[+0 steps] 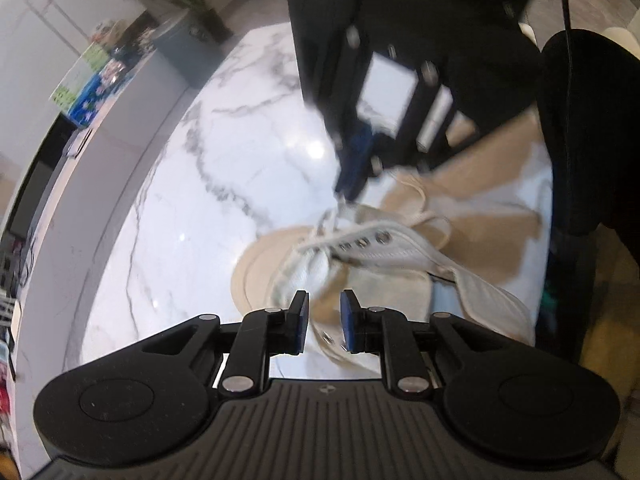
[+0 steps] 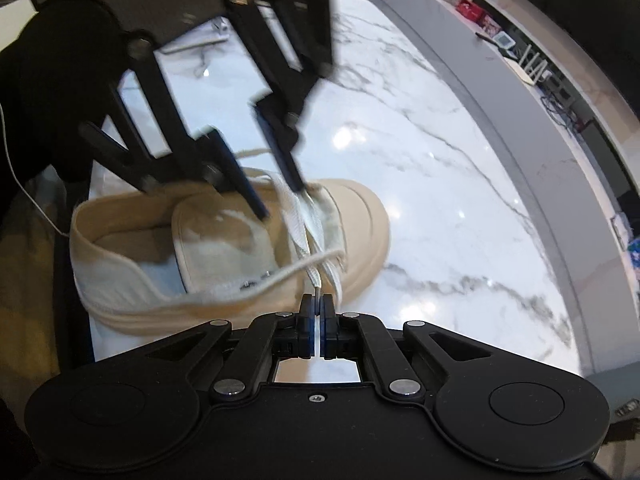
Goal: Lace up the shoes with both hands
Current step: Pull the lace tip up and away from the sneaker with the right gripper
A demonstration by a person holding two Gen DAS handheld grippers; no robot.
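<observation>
A beige canvas shoe (image 2: 356, 220) lies on the white marble table (image 2: 440, 184), toe pointing away in the right wrist view. Its white lace (image 2: 298, 220) crosses the tongue. My right gripper (image 2: 317, 300) is shut on the stiff tip of one lace end, which runs from the eyelets straight into its pads. In the left wrist view the same shoe (image 1: 260, 260) sits just beyond my left gripper (image 1: 324, 300), whose jaws stand apart with nothing pressed between them. The left gripper (image 2: 280, 200) hovers over the laces, and the right gripper (image 1: 346, 192) hangs above the lace (image 1: 320, 238).
A grey counter (image 2: 520, 92) with small boxes and cables curves past the table's far edge. A potted plant (image 1: 192, 4) stands by a grey bin. A person's dark clothing (image 1: 592, 128) fills the side by the shoe's heel.
</observation>
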